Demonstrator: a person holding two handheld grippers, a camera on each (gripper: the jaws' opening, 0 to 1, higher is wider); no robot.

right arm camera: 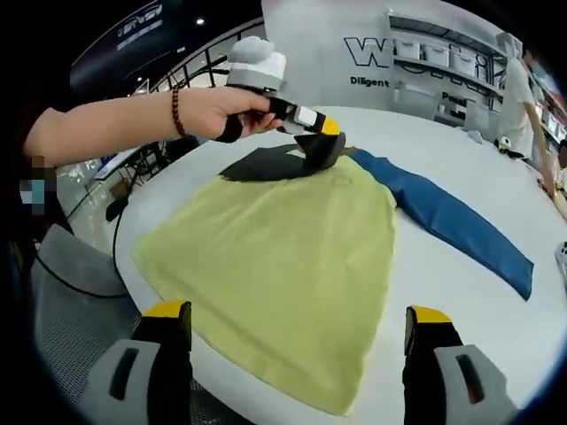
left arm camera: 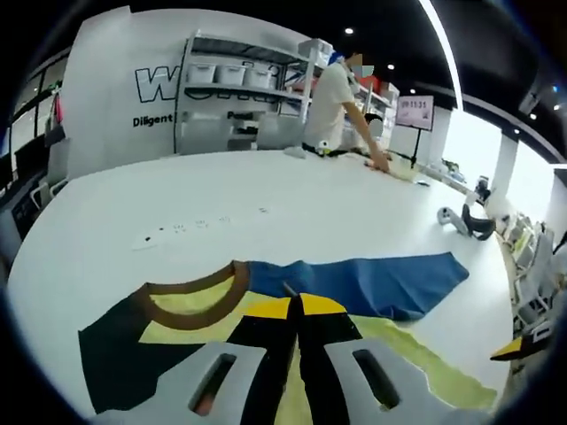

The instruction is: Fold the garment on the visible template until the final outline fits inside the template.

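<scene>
Yellow-green knit T-shirt (right arm camera: 283,266) with one black sleeve (right arm camera: 266,164) and one blue long sleeve (right arm camera: 461,230), spread flat on a white table (right arm camera: 496,159); soft and light by the look, limp, likely to drag and wrinkle rather than slide stiffly; brown ribbed collar (left arm camera: 199,297) seen in the left gripper view, thicker, a firmer spot. Left gripper (right arm camera: 317,149) pressed down at the collar end, jaws drawn together, seemingly pinching fabric there, though hard to confirm. Right gripper (right arm camera: 292,332) poised over the hem, jaws wide apart, nothing between them. Best taken at hem corners, shoulder seams or the sleeve cuff, pinching a single layer. No template outline made out. Far off: a person (left arm camera: 341,97) at shelving (left arm camera: 239,80), well clear; small device (left arm camera: 465,221) on the table beyond the blue sleeve, apart from it.
</scene>
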